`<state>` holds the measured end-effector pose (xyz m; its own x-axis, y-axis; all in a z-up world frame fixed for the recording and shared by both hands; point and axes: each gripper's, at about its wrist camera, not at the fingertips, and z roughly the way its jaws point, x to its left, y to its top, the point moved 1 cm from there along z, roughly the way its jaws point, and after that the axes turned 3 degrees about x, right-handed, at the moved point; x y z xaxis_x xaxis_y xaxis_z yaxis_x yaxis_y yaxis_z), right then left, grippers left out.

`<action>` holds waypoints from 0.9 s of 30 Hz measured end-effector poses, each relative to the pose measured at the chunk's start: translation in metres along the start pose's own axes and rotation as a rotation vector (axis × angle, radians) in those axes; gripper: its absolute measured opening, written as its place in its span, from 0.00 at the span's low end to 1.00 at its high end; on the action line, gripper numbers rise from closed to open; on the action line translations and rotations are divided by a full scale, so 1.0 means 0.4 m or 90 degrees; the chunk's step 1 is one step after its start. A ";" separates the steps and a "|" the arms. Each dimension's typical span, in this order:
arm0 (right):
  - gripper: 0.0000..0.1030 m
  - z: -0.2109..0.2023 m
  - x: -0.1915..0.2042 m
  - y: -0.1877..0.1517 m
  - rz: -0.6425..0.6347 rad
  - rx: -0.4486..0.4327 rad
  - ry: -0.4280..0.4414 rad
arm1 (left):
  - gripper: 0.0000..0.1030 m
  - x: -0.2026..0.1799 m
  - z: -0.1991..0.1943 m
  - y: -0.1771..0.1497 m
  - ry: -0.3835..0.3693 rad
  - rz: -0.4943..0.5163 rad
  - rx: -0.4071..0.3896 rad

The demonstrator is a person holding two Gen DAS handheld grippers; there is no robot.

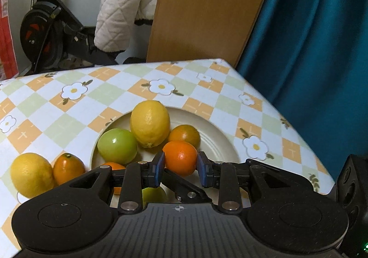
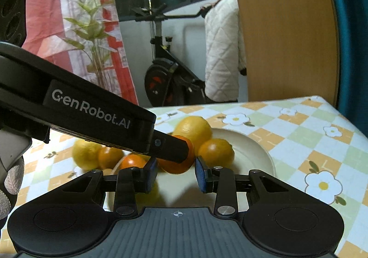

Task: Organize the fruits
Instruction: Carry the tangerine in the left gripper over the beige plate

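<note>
A cream plate [image 1: 220, 140] holds a lemon [image 1: 150, 122], a green fruit [image 1: 117, 145], and several oranges. My left gripper [image 1: 180, 169] is shut on an orange [image 1: 179, 157] over the plate; its blue pads press both sides. A second lemon [image 1: 31, 174] and an orange [image 1: 68, 167] lie on the table left of the plate. In the right wrist view, my right gripper [image 2: 176, 174] is open and empty just in front of the plate [image 2: 253, 154]. The left gripper's finger [image 2: 170, 147] reaches in from the left onto the held orange [image 2: 178, 163].
The table has a checked flower cloth [image 1: 207, 87]; its right edge runs diagonally beside a teal curtain [image 1: 310, 39]. A wooden board [image 1: 207, 9], a white quilted coat [image 1: 124, 5] and an exercise bike [image 1: 46, 35] stand behind the table.
</note>
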<state>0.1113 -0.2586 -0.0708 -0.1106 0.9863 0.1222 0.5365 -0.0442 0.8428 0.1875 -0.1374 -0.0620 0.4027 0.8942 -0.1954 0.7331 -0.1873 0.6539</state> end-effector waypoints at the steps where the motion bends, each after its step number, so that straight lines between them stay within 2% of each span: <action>1: 0.31 0.011 -0.004 0.000 0.006 0.009 -0.001 | 0.31 -0.001 0.008 0.000 0.004 0.002 0.003; 12: 0.31 0.063 -0.011 0.012 0.017 0.044 -0.008 | 0.32 0.007 0.040 0.011 0.030 0.010 0.009; 27: 0.33 0.068 0.013 0.004 0.002 0.063 -0.043 | 0.32 0.006 0.050 0.005 0.035 -0.003 0.005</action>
<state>0.1345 -0.2493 -0.0832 -0.0542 0.9948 0.0859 0.6165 -0.0343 0.7866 0.2009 -0.1440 -0.0759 0.3694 0.9158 -0.1576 0.7387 -0.1865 0.6478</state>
